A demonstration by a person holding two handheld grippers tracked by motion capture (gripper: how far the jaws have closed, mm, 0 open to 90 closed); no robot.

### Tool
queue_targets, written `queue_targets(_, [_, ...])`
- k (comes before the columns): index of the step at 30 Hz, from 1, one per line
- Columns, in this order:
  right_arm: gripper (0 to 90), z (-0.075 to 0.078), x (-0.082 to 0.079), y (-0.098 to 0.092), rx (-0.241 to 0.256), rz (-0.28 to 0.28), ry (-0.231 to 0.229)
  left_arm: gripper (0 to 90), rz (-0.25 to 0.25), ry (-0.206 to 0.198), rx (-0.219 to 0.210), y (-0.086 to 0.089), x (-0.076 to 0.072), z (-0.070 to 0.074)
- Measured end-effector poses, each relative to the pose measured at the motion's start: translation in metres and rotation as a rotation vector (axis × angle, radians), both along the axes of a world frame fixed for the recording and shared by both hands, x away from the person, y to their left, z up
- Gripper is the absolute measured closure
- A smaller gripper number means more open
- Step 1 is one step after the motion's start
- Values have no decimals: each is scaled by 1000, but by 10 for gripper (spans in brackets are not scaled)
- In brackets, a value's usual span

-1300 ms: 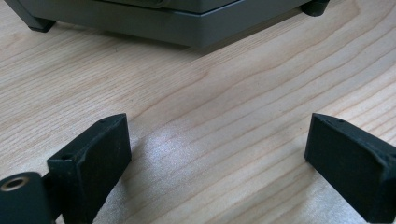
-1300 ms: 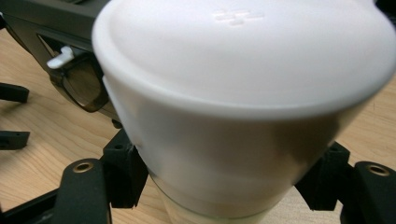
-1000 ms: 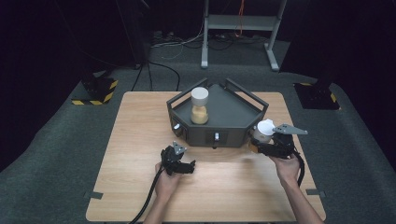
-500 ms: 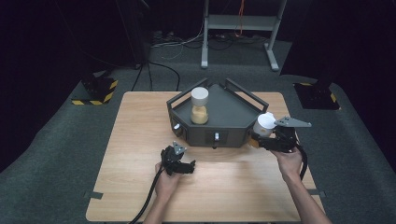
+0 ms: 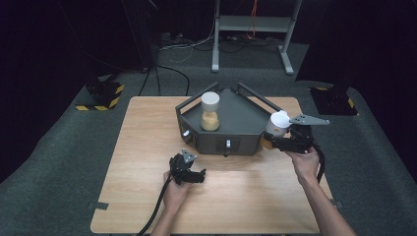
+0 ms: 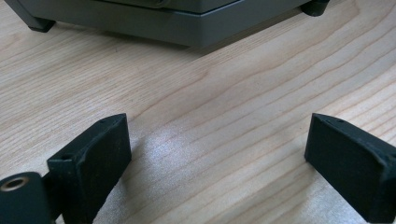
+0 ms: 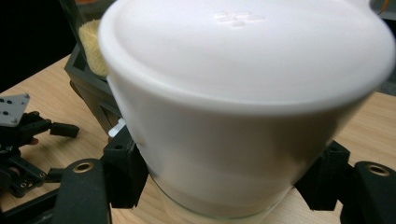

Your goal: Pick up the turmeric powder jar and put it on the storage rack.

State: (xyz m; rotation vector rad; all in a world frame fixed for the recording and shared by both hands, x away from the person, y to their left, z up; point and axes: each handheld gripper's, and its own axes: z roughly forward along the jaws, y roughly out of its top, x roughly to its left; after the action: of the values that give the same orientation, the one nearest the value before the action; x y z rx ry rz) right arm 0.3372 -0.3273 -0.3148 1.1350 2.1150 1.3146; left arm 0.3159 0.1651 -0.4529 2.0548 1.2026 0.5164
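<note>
A dark grey tray-like unit [image 5: 241,118] with raised rails sits at the middle of the wooden table [image 5: 147,147]. On the unit's deck, toward its left side, stands a clear jar [image 5: 210,112] with a white lid and yellow-tan contents.

Just off the unit's right front corner, the right gripper [image 5: 278,142] holds a second white-lidded jar [image 5: 278,125] above the table; its jaws are clamped on the jar's clear body just below the lid. In the right gripper view that jar [image 7: 243,98] fills the space between the black jaws, one pressing each side.

In front of the unit, near its left front corner, the left gripper [image 5: 189,172] rests low over the table. In the left gripper view its jaws stand spread wide apart with bare wood between them, the unit's base [image 6: 187,28] beyond.
</note>
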Motion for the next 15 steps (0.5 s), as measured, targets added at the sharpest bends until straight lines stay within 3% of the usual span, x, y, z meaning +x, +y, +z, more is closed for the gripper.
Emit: queue_targets(15, [306, 20, 12, 9, 0, 17, -7, 69, 0, 0, 0, 0, 0, 0])
